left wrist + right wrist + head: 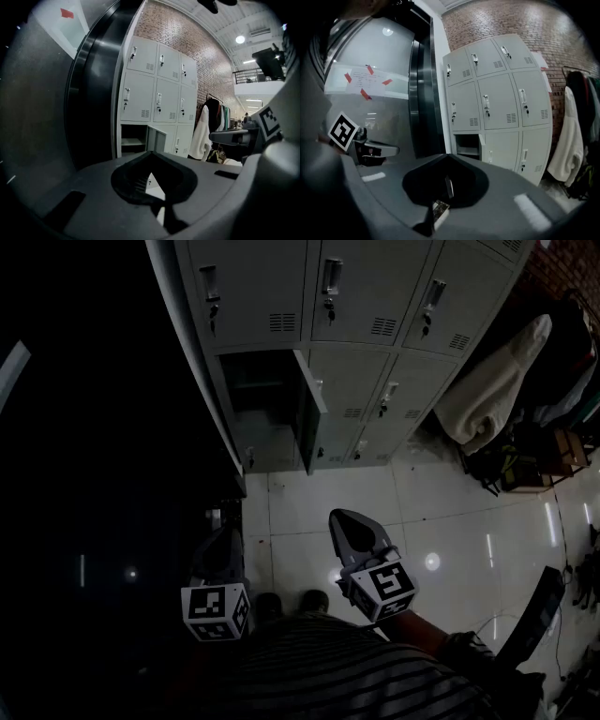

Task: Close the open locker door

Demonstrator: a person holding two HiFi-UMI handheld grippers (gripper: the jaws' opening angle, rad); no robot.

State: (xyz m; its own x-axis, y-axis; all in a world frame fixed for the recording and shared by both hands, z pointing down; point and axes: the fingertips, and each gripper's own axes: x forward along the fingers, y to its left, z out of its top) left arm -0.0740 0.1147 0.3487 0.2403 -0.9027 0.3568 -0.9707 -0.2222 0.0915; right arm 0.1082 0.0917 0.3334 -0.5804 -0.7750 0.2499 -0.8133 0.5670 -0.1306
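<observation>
On the tiled floor (441, 512) stands a bank of grey lockers (366, 287), its open door (310, 407) at the lower left, probably light, stiff metal, best pushed at its free edge; left gripper (223, 542) and right gripper (351, 527) are closed, empty.

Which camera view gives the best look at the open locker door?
The head view: the open locker door stands out from the left column, its swing angle plain from above. The left gripper view shows the door small, mid-frame. The right gripper view shows it nearly edge-on.
</observation>
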